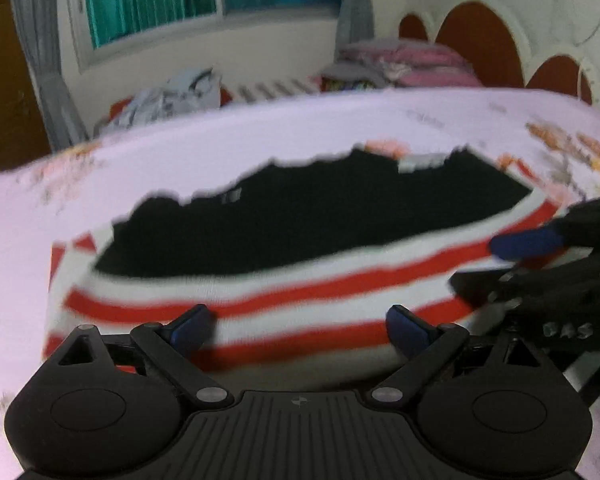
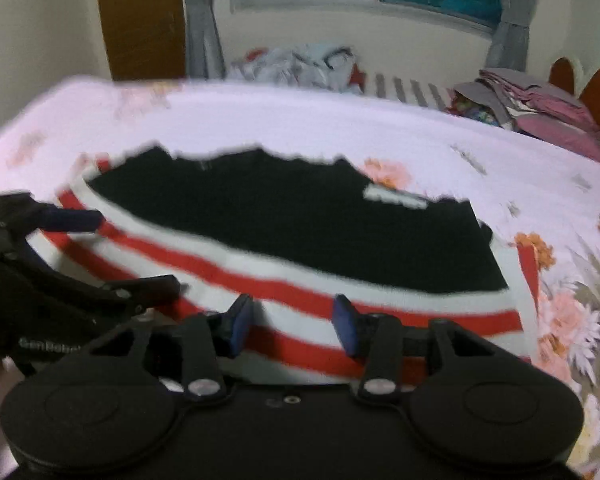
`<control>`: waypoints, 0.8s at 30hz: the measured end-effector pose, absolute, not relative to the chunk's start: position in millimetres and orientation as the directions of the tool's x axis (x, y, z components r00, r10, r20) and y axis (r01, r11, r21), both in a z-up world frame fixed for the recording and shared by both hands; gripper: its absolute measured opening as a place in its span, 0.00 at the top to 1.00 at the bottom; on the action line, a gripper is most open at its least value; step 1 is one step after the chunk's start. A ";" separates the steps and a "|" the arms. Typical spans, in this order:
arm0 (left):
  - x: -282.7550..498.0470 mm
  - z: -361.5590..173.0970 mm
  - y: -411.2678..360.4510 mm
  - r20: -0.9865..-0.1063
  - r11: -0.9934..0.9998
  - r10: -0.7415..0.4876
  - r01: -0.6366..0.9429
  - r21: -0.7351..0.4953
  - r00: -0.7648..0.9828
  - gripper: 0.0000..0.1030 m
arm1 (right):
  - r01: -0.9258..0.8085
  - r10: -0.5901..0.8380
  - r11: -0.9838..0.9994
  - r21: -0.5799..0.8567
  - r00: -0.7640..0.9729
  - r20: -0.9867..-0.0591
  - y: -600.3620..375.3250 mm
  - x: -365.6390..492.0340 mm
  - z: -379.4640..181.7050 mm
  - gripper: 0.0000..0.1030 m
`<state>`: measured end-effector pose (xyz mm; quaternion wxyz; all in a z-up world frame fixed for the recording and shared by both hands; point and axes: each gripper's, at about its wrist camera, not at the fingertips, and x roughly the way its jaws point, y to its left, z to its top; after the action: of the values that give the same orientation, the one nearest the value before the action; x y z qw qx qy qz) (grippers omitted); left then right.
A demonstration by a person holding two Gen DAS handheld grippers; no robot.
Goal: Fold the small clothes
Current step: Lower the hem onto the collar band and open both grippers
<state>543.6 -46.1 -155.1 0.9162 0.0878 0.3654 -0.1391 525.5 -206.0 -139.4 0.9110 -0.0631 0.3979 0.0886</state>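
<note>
A small garment lies on the bed, its red and white striped part point(image 1: 300, 292) point(image 2: 300, 280) nearest me and a black part point(image 1: 320, 216) point(image 2: 300, 220) folded over the far half. My left gripper point(image 1: 300, 328) stands wide open just over the striped near edge, nothing pinched. My right gripper point(image 2: 293, 324) is open too, jaws narrower, hovering over the stripes with no cloth pressed between the pads. Each gripper shows in the other's view: the right one point(image 1: 480, 264) at the garment's right end, the left one point(image 2: 136, 252) at its left end. Both pictures are motion-blurred.
The garment rests on a pink floral bed sheet point(image 1: 220, 140) point(image 2: 420, 140). A loose heap of clothes point(image 1: 172, 96) point(image 2: 300, 64) and folded pink and grey linen point(image 1: 400, 60) point(image 2: 540, 108) lie beyond the bed's far edge. A red-brown headboard point(image 1: 480, 44) stands at the right.
</note>
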 end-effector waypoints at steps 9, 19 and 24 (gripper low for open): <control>522.3 -155.6 33.8 -0.683 0.985 -0.092 0.169 0.047 0.725 0.09 | -0.017 -0.060 0.995 -0.095 0.661 -0.748 -289.5 480.3 -136.7 0.63; 481.0 -137.9 -5.7 -0.665 0.970 -0.176 0.245 0.011 0.726 0.09 | -0.116 0.052 0.992 -0.043 0.707 -0.705 -237.3 437.9 -112.8 0.60; 468.4 -145.0 -21.1 -0.695 0.968 -0.178 0.253 0.005 0.697 0.09 | -0.185 0.122 0.983 -0.004 0.664 -0.738 -192.3 433.7 -126.7 0.60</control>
<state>468.4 -21.1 -145.0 0.9198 0.0502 0.3712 -0.1172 433.7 -192.3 -126.7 0.9113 -0.0393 0.4010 0.0844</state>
